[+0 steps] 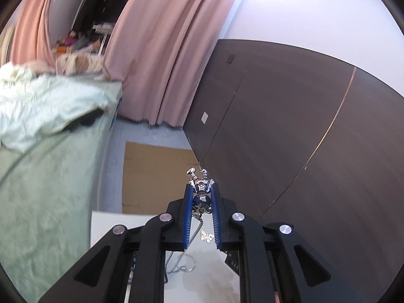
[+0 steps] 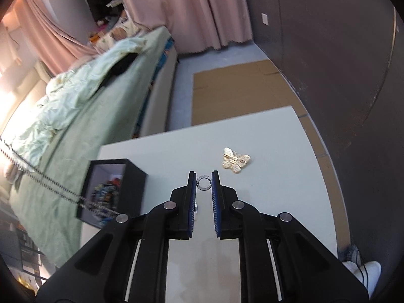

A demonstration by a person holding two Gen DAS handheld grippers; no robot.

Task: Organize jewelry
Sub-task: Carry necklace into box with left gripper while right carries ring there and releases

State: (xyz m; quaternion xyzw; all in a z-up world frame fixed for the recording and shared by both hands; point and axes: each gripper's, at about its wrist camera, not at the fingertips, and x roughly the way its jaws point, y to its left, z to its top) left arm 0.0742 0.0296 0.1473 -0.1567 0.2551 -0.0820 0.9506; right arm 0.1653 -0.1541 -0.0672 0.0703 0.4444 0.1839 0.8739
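My left gripper (image 1: pixel 201 189) is shut on a silver pendant with a blue stone (image 1: pixel 201 195). Its chain (image 1: pixel 195 234) hangs down to the white table (image 1: pixel 106 227), where it ends in a loop. In the right wrist view my right gripper (image 2: pixel 204 176) is shut on a small silver ring (image 2: pixel 203 183), pinched between the blue pads above the table (image 2: pixel 265 131). A gold butterfly brooch (image 2: pixel 236 163) lies on the table just right of and beyond the tips. A black jewelry box (image 2: pixel 113 189) holding several colourful pieces stands to the left, and the chain (image 2: pixel 50 180) crosses in front of it.
A small silver piece (image 1: pixel 207 237) lies on the table under the left fingers. A bed with green bedding (image 2: pixel 75 101) runs along the table's left side. A dark wall (image 2: pixel 341 63) stands to the right, with cardboard (image 2: pixel 234 93) on the floor beyond the table.
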